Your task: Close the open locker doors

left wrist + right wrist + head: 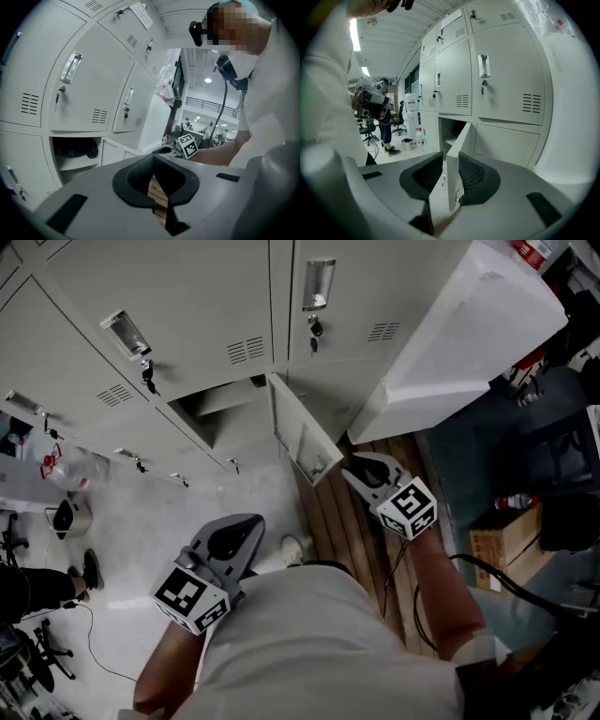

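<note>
**A:** What sort of place is this?

**B:** A workroom with a long bank of pale grey lockers (187,296), standing on a light floor that gives way to wooden boards (349,521) on the right. Nearly every door is shut, each with a handle, a key and vent slits.

**A:** And the one to deal with?

**B:** A low door (300,432) that sticks out from the bank, about square to it. It is hinged on the right of its opening (220,409). It's thin folded sheet metal, plain on the inside, with a small latch near the free edge. Something dark lies on the shelf inside (75,150).

**A:** Why is the right gripper (361,470) so close to it?

**B:** It points at the door's free edge. In its own view the jaws stand partly apart, with that edge upright between them. The right pad lies just beside the panel, and a gap shows on the left, so I see no clamp. I'd judge it is set to swing the door home.

**A:** The left gripper (234,535)?

**B:** It is held low and well apart from the door. Its jaws are drawn together at the tips, with nothing in them, and only a sliver of boards shows behind them. It looks spare for this step.
</note>
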The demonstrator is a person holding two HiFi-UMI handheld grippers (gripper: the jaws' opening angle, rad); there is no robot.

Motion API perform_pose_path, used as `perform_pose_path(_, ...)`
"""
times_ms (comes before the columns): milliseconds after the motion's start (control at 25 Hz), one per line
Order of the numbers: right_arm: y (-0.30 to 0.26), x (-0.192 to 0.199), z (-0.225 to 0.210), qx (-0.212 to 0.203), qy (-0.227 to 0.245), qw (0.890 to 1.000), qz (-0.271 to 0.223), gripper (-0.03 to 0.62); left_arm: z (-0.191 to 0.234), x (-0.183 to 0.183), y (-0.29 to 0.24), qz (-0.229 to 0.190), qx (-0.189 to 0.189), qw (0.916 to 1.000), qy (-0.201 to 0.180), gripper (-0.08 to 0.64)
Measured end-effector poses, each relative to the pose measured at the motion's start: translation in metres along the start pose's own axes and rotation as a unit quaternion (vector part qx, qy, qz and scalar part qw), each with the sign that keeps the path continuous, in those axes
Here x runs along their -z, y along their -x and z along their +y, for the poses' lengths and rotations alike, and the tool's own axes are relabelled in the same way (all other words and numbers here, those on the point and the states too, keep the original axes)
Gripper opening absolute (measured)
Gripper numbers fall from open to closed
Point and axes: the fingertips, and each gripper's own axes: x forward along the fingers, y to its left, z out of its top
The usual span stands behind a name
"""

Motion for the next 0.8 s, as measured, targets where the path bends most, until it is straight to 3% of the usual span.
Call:
perform_pose_path(280,-0.014,0.004,-0.006,-0.029,-0.003,1.000,0.006,0.069,0.004,0.016,0.012,0.016,-0.014,0.9997,0.013,0.011)
perform_pose_path(800,-0.024,-0.002,0.020,-0.026,0.008,1.000,-0.003,0.067,0.020,0.008,0.020,0.007,-0.021,0.9997,0.011,0.011)
